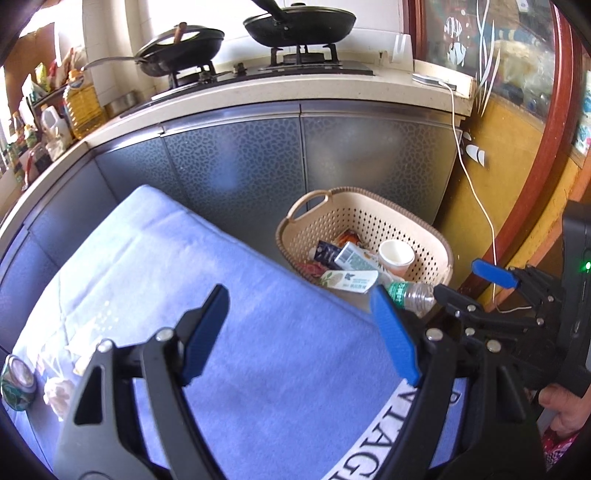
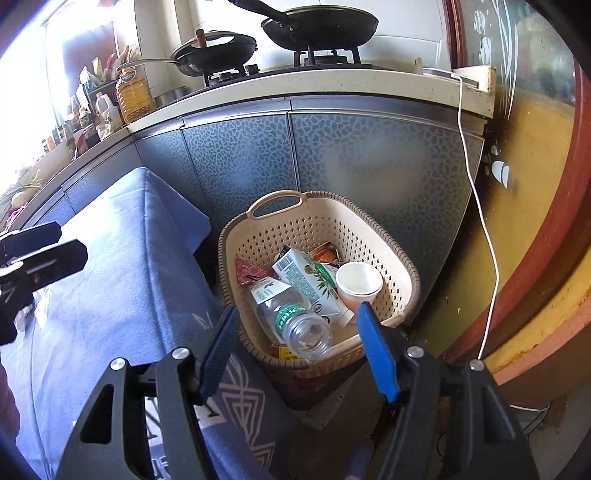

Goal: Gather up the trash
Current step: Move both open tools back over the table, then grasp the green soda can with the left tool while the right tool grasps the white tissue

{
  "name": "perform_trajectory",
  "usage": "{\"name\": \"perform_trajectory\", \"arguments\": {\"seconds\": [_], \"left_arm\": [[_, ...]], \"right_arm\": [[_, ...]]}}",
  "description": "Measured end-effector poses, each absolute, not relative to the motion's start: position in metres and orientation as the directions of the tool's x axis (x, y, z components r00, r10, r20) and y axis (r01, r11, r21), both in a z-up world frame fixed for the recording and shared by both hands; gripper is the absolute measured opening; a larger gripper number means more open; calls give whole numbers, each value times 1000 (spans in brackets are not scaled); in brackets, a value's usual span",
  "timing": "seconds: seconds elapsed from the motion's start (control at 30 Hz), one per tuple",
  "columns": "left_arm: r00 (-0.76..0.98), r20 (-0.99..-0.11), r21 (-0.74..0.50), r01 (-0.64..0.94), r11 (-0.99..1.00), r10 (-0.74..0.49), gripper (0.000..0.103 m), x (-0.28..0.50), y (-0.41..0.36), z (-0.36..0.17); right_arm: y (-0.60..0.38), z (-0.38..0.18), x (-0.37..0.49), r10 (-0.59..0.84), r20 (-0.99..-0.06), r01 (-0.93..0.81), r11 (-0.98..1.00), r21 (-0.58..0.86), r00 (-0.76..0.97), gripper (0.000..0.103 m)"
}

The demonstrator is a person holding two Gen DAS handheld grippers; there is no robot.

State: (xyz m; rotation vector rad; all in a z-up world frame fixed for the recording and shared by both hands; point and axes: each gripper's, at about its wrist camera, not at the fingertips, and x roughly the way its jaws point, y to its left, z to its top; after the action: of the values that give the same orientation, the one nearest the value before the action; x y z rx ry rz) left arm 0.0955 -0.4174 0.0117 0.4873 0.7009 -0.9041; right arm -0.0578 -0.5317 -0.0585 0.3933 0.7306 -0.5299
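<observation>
Beige basket [image 2: 406, 280] already holds the plastic bottle [image 2: 295, 325]; right gripper [image 2: 295, 354] and left gripper [image 1: 295, 332] both gape empty, so tin can [image 1: 18, 384] may get overlooked.

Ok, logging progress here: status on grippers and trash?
Left gripper open, empty. Right gripper open, empty. Clear bottle in basket. Can on blue cloth.

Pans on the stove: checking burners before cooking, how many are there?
2: a lidded pan on the left burner, an open frying pan on the right burner. None seem hidden.
</observation>
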Motion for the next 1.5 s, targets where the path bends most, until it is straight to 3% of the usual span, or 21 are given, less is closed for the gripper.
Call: {"name": "perform_trajectory", "arguments": {"seconds": [0.4,0.8,0.9,1.13,1.27,1.5], "left_arm": [[447,-706,43,801,597,-549,76,101,-334,21],[588,-698,0,572,820,-410,76,164,-141,30],[652,-683,43,485,873,-329,86,189,-89,38],[724,-671,296,460,837,-160,88,256,-20,45],[698,-694,362,549,753,-175,95,292,-9,47],[585,-792,396,707,586,-171,95,334,-39,24]], "right_arm": [[-481,-25,-43,-198,-668,455,859,234,718,66],[-383,-14,29,96,-663,190,919,346,743,66],[-353,-12,50,181,-664,128,912,389,726,66],[-292,-3,94,339,-653,24,877,480,678,66],[-270,-1,116,369,-656,4,870,493,659,66],[-257,-11,145,395,-675,20,855,518,623,66]]}}
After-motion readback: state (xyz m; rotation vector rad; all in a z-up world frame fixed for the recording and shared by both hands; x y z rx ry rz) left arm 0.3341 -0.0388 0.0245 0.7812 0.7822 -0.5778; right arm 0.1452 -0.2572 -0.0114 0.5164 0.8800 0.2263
